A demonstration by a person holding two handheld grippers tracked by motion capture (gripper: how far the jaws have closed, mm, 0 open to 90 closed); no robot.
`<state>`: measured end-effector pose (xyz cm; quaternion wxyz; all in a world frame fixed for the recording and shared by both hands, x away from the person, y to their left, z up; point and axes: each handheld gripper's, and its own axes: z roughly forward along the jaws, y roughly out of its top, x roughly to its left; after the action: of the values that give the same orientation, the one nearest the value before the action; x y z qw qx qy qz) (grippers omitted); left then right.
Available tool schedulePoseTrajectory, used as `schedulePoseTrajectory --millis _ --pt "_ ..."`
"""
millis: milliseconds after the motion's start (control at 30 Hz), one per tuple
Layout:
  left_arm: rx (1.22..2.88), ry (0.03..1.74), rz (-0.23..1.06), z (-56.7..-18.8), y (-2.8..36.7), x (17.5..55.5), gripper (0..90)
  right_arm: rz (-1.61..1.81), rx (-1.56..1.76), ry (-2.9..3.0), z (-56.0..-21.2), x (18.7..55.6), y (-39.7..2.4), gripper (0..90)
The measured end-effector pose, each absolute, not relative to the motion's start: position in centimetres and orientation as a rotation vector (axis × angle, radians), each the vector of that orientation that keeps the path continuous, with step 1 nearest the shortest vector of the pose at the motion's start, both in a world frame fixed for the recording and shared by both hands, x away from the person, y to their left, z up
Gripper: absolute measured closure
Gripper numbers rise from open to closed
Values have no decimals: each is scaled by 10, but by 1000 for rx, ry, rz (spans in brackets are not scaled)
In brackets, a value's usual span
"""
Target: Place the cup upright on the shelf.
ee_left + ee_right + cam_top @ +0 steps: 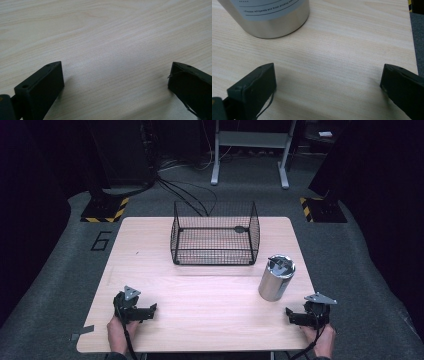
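A shiny metal can (276,278) stands upright on the right side of the wooden table (200,290); its lower wall with a white label (269,15) rises ahead and to the left in the right gripper view. A black wire basket (215,234) sits at the table's far middle. My left gripper (151,310) rests near the front left edge, held by a hand, jaws wide apart over bare wood (116,70). My right gripper (290,315) rests near the front right corner, just in front of the can, also open with nothing between its jaws (328,72).
The table's right edge (412,37) lies close beside the right gripper, with grey floor beyond it. Behind the table are black cables (185,190), a metal frame stand (250,150) and two yellow-and-black striped bases (105,210).
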<state>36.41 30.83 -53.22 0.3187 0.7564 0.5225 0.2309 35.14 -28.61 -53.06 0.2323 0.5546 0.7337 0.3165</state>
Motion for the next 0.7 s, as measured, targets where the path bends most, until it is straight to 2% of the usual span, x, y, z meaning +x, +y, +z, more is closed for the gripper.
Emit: schedulePoseTrajectory --millis 700 --pt "1989 1376 605 -532 308 364 1 852 1538 2020 -529 353 -286 0"
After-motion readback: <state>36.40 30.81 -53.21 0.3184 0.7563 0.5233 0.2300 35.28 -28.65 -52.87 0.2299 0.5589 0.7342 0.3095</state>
